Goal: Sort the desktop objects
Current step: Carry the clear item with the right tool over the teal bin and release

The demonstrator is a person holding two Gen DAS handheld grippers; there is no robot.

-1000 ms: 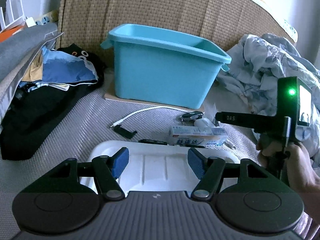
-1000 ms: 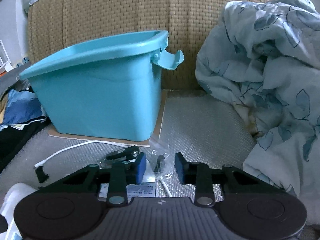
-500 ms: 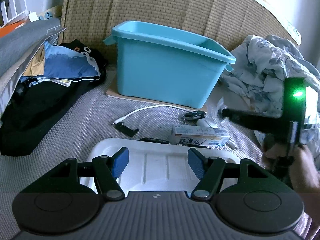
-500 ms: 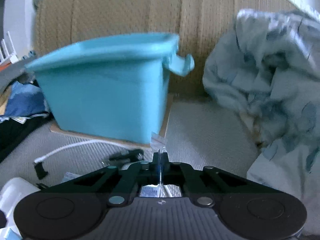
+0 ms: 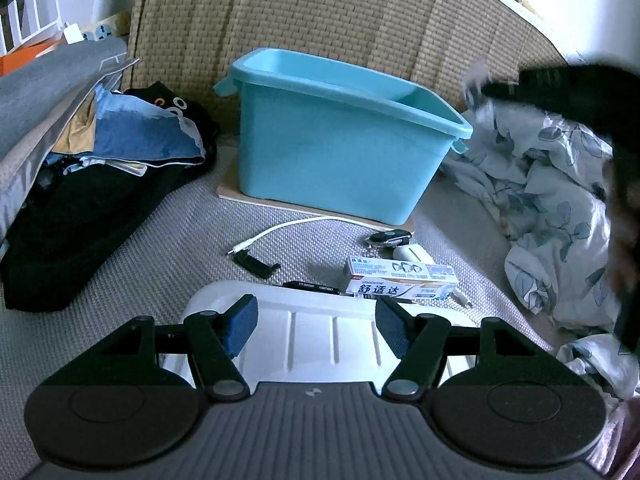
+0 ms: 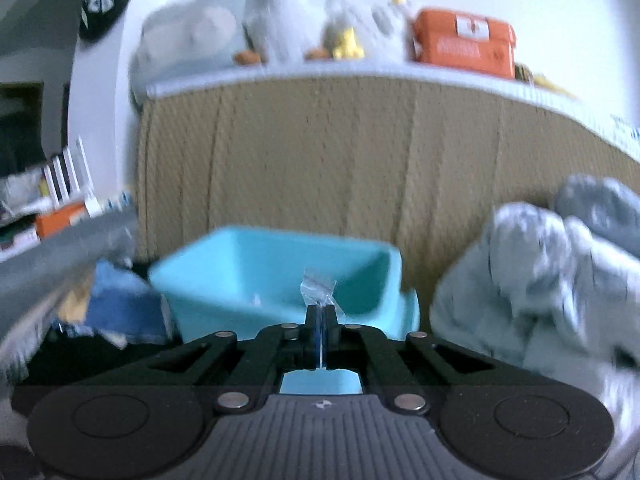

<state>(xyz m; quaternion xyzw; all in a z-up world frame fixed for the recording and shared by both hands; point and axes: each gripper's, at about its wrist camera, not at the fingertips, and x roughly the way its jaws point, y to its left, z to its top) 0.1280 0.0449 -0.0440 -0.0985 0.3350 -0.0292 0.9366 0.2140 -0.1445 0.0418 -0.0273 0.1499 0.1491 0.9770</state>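
A turquoise bin (image 5: 340,140) stands on a thin board against the woven backrest. My right gripper (image 6: 320,316) is shut on a small clear plastic bag (image 6: 318,290) and hangs high, just in front of the bin (image 6: 280,276), whose inside shows. In the left wrist view that gripper (image 5: 486,90) is a dark blur at the upper right with the bag (image 5: 474,84) at its tip. My left gripper (image 5: 316,320) stands open over a white plastic lid (image 5: 332,328), touching nothing. In front of the bin lie a toothpaste box (image 5: 400,276), a white cable (image 5: 288,228), a black key fob (image 5: 390,237), a black clip (image 5: 256,264) and a black pen (image 5: 312,287).
Folded clothes (image 5: 100,148) pile up at the left beside the bin. A crumpled floral quilt (image 5: 552,208) fills the right side. A ledge above the backrest carries an orange box (image 6: 464,46) and soft toys. A person's hand (image 5: 624,240) holds the right gripper.
The right gripper closed on the clear bag and rose with it from the mat to above the bin's rim. The left gripper stayed put.
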